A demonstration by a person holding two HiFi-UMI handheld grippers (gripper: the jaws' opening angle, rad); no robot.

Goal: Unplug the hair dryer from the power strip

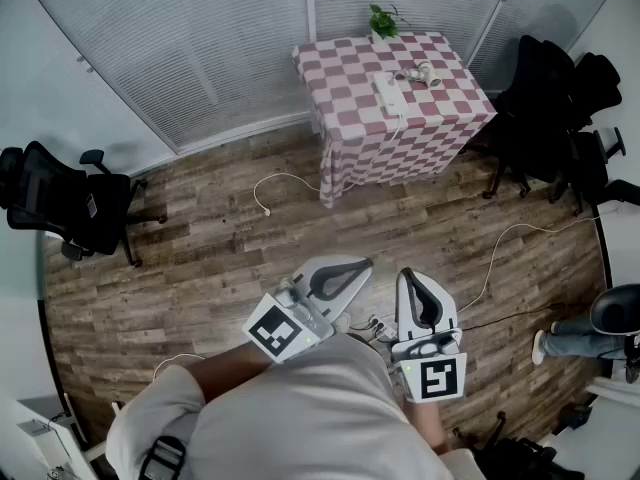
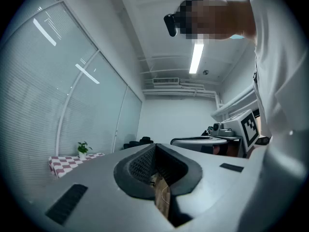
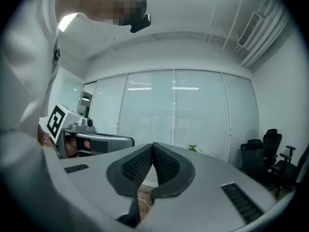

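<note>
– Wood floor (image 1: 200, 268) runs from our feet to the blinds (image 1: 180, 48), and the table (image 1: 350, 158) in its checked cloth stands at the far side. Where is the dryer?
– On that table, well apart from both grippers. The dryer (image 1: 422, 72) lies toward the back right, just beside the strip (image 1: 390, 93) and near the plant (image 1: 382, 20).
– And the grippers?
– The left gripper (image 1: 355, 268) has its jaws pressed together with nothing between them. The right gripper (image 1: 410, 283) is the same, closed and empty. Both hang in front of the body, over the floor.
– How do the things lie?
– The strip's long axis runs away from us, front to back on the table, with its near end leaning a little right. The dryer is too small from here. I think it lies across the strip's line, but I cannot tell which way its nozzle points, or which socket holds its plug.
– What could go wrong?
– The strip rests loose on the cloth. A tug on the plug with one gripper alone would likely drag the strip and the cloth, and could pull the dryer toward the edge. One gripper should pin the strip first. A pull on the cord instead of the plug risks the same. A cable (image 1: 258, 190) also lies on the floor on the way and could catch a foot.
</note>
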